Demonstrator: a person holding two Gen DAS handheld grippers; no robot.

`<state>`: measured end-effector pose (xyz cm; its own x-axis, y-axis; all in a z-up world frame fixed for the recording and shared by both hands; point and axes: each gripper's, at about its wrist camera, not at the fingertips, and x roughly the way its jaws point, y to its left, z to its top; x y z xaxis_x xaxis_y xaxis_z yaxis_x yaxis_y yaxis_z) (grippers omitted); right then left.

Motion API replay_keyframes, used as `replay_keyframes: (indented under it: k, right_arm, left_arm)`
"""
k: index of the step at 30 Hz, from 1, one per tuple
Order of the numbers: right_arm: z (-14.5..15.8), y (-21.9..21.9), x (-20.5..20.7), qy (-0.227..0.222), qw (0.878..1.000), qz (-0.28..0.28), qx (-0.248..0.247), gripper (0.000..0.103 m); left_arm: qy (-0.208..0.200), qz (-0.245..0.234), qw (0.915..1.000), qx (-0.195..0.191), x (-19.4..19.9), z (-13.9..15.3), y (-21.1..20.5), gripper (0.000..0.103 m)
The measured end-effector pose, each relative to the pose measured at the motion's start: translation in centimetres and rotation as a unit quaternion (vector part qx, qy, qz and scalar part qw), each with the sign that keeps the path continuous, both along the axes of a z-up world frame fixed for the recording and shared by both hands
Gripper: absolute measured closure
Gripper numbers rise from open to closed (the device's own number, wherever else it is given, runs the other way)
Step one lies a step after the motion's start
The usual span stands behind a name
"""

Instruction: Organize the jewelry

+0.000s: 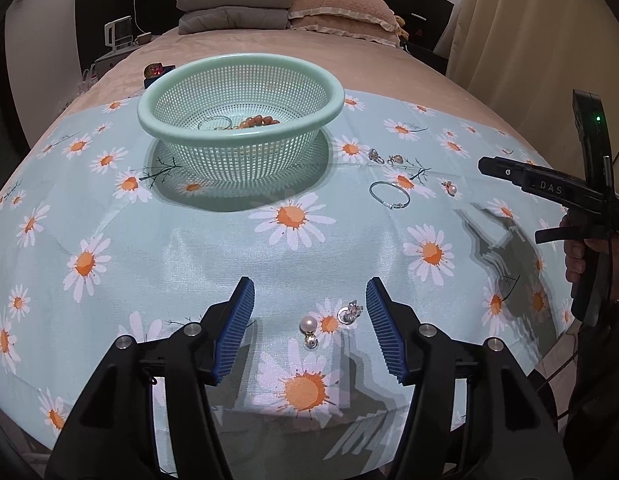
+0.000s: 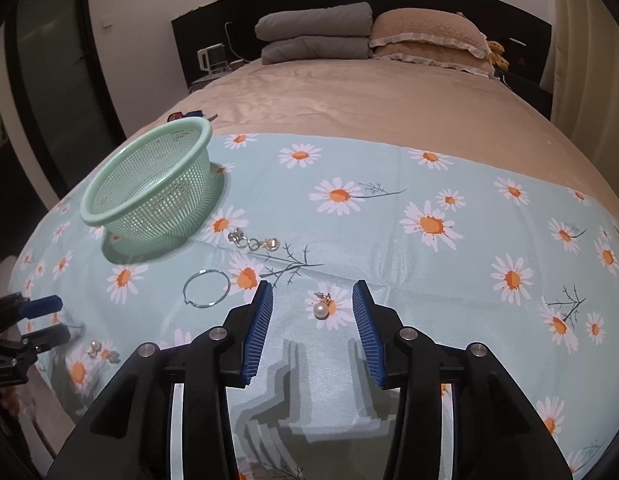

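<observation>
On the bed's daisy cloth (image 1: pixel 189 264), both grippers' fingers stand apart, holding nothing: left gripper (image 1: pixel 309 312) over a pearl earring (image 1: pixel 308 325), right gripper (image 2: pixel 312 312) over another pearl earring (image 2: pixel 320 310) (basket (image 1: pixel 241 76) well beyond). Soft fabric could bunch and the tiny earrings slip.

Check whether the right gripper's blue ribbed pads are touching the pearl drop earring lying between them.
Apart. The right wrist view shows the pearl drop earring lying on daisy cloth, with bare cloth visible either side before the open right gripper.
</observation>
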<state>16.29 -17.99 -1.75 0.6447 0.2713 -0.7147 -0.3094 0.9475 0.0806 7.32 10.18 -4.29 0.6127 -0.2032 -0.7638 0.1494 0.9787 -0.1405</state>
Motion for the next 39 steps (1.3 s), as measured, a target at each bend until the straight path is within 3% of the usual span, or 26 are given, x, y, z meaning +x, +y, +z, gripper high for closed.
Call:
replay_keyframes:
  k: [13,16,18,19,21,29,39]
  right_arm:
    - [-4.8,2.2,2.3,0.038,0.999,0.013,-0.036,0.064]
    - [-5.6,2.2,3.2,0.047,0.998,0.003,-0.029,0.066]
    - [-5.7,1.8,3.5,0.051,0.998,-0.007,-0.025,0.077]
    - [-5.6,1.8,3.6,0.053,0.998,-0.009,-0.026,0.089]
    - [-5.5,1.6,3.6,0.057,0.998,-0.007,-0.025,0.092]
    - [-3.9,1.6,1.4,0.052,0.998,0.012,-0.026,0.092]
    - [3.1,2.7,-1.9,-0.010,0.999,0.038,-0.023,0.092]
  left_arm:
    - [0.037,-0.007,0.9987,0.034,0.3,-4.3,-0.2,0.048]
    - [0.029,-0.002,0.9984,0.048,0.7,-4.5,-0.2,0.059]
    - [0.029,0.000,0.9982,0.052,0.8,-4.6,0.0,0.068]
    - [0.028,0.001,0.9981,0.055,0.8,-4.6,0.1,0.071]
    - [0.034,-0.001,0.9983,0.047,0.8,-4.5,0.3,0.091]
    - [0.045,-0.008,0.9976,0.052,-0.1,-3.8,-0.1,0.091]
    - [-0.003,-0.017,0.9979,0.062,-1.8,1.5,0.8,0.091]
